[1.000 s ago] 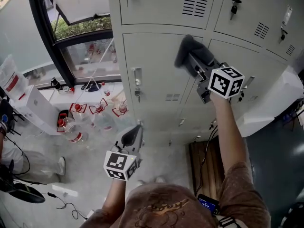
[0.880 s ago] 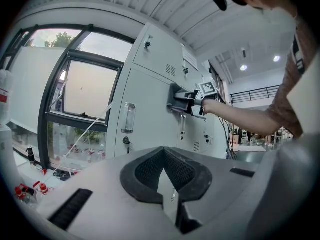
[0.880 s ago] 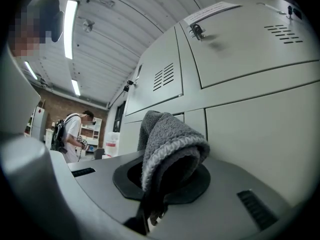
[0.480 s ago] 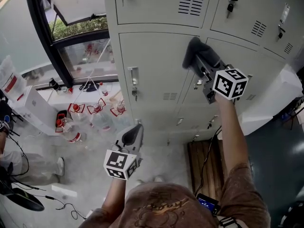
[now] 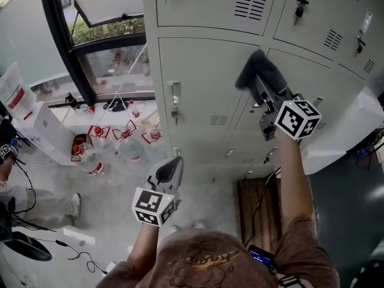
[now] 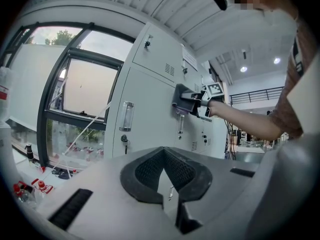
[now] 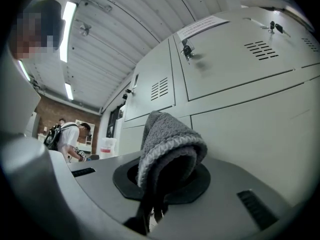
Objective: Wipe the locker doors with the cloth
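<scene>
A dark grey cloth (image 5: 257,69) is pressed against the pale grey locker doors (image 5: 204,83), at the seam between two middle doors. My right gripper (image 5: 261,83) is raised and shut on this cloth. In the right gripper view the folded cloth (image 7: 167,144) sticks out from between the jaws, close to a door (image 7: 250,129). My left gripper (image 5: 170,168) hangs low in front of the lockers, shut, with nothing in it. From the left gripper view (image 6: 165,170) the cloth (image 6: 181,95) shows against the door, beside a handle (image 6: 126,115).
A dark-framed window (image 5: 90,47) is left of the lockers. Below it stand several plastic bottles (image 5: 96,161) and a white box (image 5: 42,131). Cables (image 5: 78,254) trail on the floor. A wooden panel (image 5: 259,212) lies at the locker base. Keys (image 5: 174,114) hang in the locks.
My right gripper has slid the cloth a little to the right and down along the door. The left gripper has stayed where it was.
</scene>
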`<state>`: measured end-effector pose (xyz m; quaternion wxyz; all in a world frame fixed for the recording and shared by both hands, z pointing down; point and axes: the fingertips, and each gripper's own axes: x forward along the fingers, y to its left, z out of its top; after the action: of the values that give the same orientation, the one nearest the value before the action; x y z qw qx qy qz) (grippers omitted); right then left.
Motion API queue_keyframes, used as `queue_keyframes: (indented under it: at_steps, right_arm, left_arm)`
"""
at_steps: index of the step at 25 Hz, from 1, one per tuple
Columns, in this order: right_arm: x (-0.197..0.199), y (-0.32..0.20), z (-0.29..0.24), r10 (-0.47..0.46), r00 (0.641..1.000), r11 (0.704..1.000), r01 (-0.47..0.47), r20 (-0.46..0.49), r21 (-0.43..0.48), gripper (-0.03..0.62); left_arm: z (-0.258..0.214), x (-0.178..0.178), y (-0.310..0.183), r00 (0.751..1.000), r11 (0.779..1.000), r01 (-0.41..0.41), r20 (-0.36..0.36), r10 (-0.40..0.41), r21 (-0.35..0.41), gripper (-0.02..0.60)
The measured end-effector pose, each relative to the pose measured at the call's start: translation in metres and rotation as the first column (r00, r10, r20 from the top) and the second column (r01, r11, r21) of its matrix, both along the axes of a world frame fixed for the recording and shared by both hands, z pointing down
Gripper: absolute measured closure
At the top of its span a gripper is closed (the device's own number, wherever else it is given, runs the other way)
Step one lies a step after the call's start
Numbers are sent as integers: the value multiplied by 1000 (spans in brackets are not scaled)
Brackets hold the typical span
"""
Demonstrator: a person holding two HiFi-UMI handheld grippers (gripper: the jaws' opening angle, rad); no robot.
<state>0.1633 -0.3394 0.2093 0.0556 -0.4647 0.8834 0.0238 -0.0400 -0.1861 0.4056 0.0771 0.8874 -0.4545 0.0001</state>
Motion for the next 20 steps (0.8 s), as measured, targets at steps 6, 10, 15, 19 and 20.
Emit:
queue_keyframes:
  at_steps: [6,10,15,19,20]
  right_arm:
    - [-34,20,-1,-88,996,996,88,-2,21,562]
    - [-68,27,11,-154,987,988,155,-35,14,562]
    - [-113,29,33,-235,970,972,235,-60,-17,562]
    - [-146,28,47,-286,956,958,284,-73,-31,562]
    - [-153,27,50,-296,952,955,294,-75,-32,562]
  left_arm:
    - [-1,-2,1,1000,1000,3,0,-3,2,580]
    - [1,-7,4,1000,1000,11,1,-11,-1,580]
    - [2,-18,7,999,999,37,3,-37,-5,580]
    - [5,-29,7,998,998,62,5,-62,-13,580]
    - [5,-31,7,998,998,67,4,-67,-15,580]
